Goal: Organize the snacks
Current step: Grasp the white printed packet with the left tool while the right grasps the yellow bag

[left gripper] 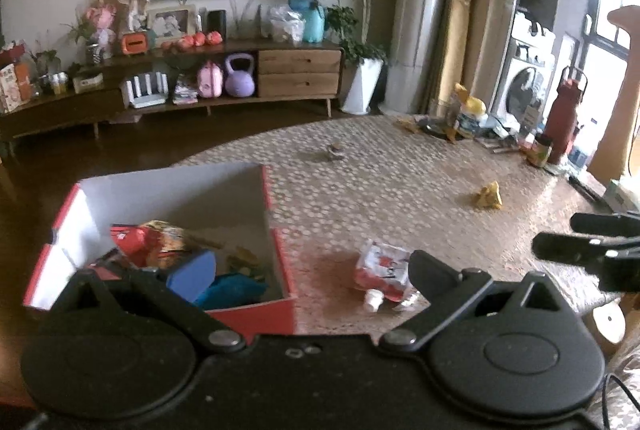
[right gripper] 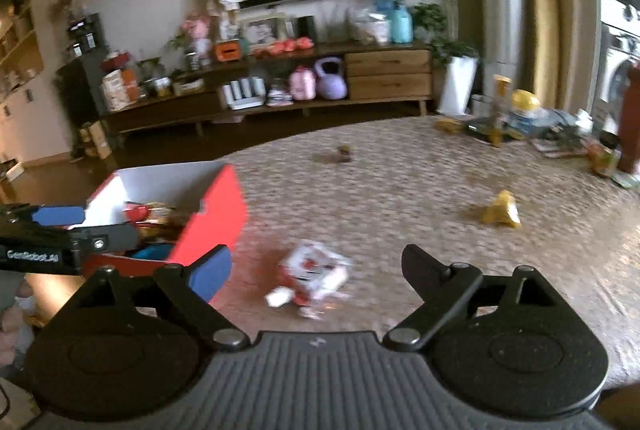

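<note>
Snacks half sorted, both grippers wide apart

Box first, sitting at the lower left of the left wrist view: the red box [left gripper: 282, 314] with white inner walls is resting on the patterned tablecloth [left gripper: 400, 182], and red, orange and blue packets are lying piled inside it. The left gripper [left gripper: 308, 270] is hovering with its blue-padded finger over the box's near corner and its other finger out over the cloth, jaws spread wide and gripping nothing. Just to the right of the box, lower centre, the red-and-white pouch [left gripper: 382, 270] with a white cap is lying flat on the cloth, its right end tucked behind that finger, not pinched.

Moving right, the yellow snack packet [left gripper: 489, 195] is sitting alone, well apart from the box. At the right edge the right gripper [left gripper: 560, 236] is poking into the frame.

Over in the right wrist view, things are blurring: the right gripper [right gripper: 316, 268] is also holding its fingers spread with nothing between the pads, the pouch [right gripper: 316, 270] lying on the cloth ahead of them at lower centre. The box [right gripper: 216, 222] is standing at centre left, the yellow packet [right gripper: 500, 216] at right.
</note>
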